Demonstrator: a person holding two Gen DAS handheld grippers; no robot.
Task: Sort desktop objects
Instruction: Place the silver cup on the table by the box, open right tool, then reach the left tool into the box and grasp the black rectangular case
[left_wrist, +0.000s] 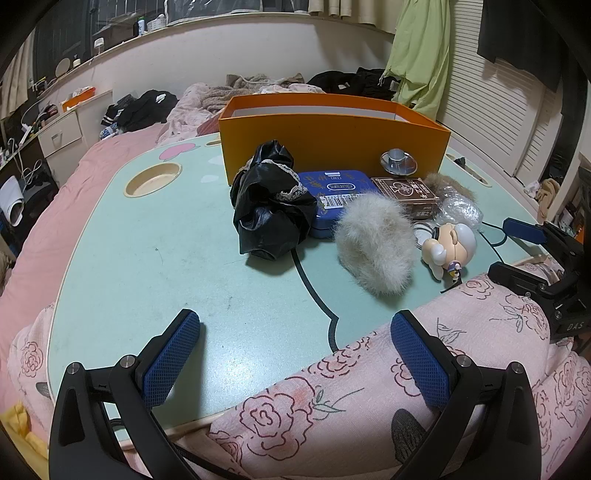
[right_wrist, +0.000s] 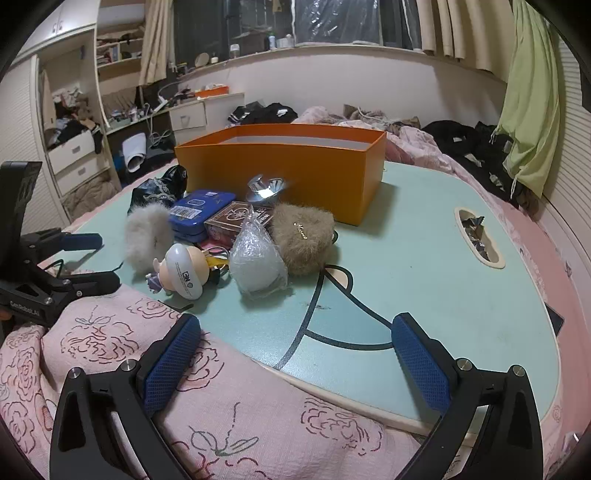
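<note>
Left wrist view: the left gripper (left_wrist: 295, 349) hung over the near edge of the mint-green table (left_wrist: 155, 266), its 2 blue pads spread wide with nothing between them. From left to right on the table lay a round recessed cup holder (left_wrist: 153, 180), a crumpled black bag (left_wrist: 271, 206) with a lace trim, a blue tin (left_wrist: 334, 188) partly under the bag, a pale grey furry pouch (left_wrist: 376, 243), a brown card box (left_wrist: 404, 192), and a small white-haired figurine (left_wrist: 448, 245) lying on its side. A shiny metal cup (left_wrist: 398, 161) stood against the front wall of the orange box (left_wrist: 332, 138), which sat open-topped at the far side of the table. A pink rose-print blanket (left_wrist: 369, 398) covered the near right corner.

Right wrist view: the right gripper (right_wrist: 295, 350) also stood fully spread and empty, above the table's near edge. At far left the other gripper's black frame and 1 blue pad appeared. To its right the same cluster lay in front of the orange box: grey pouch, figurine, a clear plastic bag (right_wrist: 256, 258), then a tan furry pouch (right_wrist: 304, 236) touching the plastic bag. Further right, a slot (right_wrist: 478, 236) in the table held crumpled foil wrappers.
</note>
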